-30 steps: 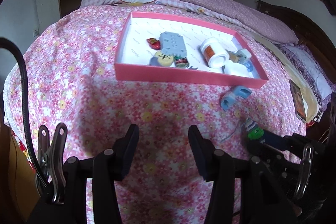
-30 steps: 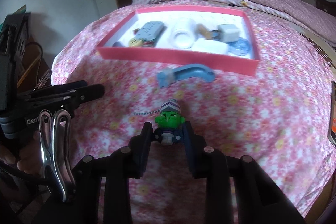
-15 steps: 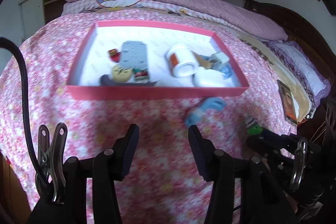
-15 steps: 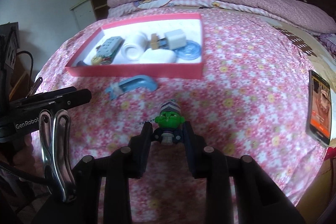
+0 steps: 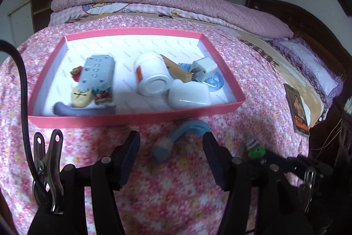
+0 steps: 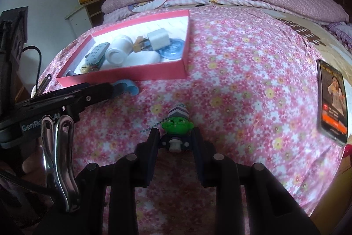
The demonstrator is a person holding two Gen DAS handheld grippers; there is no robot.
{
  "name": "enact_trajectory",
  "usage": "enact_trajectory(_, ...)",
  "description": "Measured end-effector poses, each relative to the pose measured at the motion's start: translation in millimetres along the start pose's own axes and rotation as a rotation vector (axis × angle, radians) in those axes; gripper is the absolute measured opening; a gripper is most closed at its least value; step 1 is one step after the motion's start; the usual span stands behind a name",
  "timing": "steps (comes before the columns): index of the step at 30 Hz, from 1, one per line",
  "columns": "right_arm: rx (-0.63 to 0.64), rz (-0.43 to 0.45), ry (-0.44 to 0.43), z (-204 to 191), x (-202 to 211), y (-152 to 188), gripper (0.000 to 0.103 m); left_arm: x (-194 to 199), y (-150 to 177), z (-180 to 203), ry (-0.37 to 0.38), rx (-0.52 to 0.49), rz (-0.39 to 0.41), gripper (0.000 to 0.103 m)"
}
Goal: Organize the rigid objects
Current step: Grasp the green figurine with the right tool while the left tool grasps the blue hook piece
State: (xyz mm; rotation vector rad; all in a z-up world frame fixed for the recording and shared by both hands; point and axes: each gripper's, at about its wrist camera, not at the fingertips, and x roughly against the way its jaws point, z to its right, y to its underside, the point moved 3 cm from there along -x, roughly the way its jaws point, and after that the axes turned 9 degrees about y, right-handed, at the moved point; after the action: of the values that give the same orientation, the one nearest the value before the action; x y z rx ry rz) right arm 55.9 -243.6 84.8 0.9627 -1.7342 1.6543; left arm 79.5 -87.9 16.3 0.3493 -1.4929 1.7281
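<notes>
Right tool (image 6: 175,142) grips a green-faced toy figure w/ striped hat (image 6: 177,124) between its fingers, above the pink floral bedspread (image 6: 242,80). Left tool (image 5: 171,151) is wide open, nothing held; a blue curved plastic piece (image 5: 176,139) lies on the bed between its fingertips, just in front of the pink tray (image 5: 132,119). Tray holds a grey button remote (image 5: 96,72), white jar on its side (image 5: 153,76), white charger (image 5: 203,67), white case (image 5: 189,95) & small bits. A phone (image 6: 332,100) lies well apart at right.
</notes>
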Motion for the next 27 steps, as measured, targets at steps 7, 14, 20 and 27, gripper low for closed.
enact_trajectory(7, -0.017, 0.004, -0.018, 2, -1, 5, 0.031, -14, -3, 2, 0.028, 0.047, 0.003, 0.064)
enact_trajectory(14, -0.030, 0.011, -0.037, 3, 2, 7, 0.031, -26, -3, 10, -0.003, 0.036, 0.008, 0.069)
enact_trajectory(20, -0.033, 0.016, -0.043, 3, 2, 10, 0.031, -31, -1, 17, -0.045, 0.016, 0.015, 0.072)
enact_trajectory(27, -0.037, 0.018, -0.047, 3, 2, 9, 0.031, -30, 0, 17, -0.069, 0.008, 0.018, 0.065)
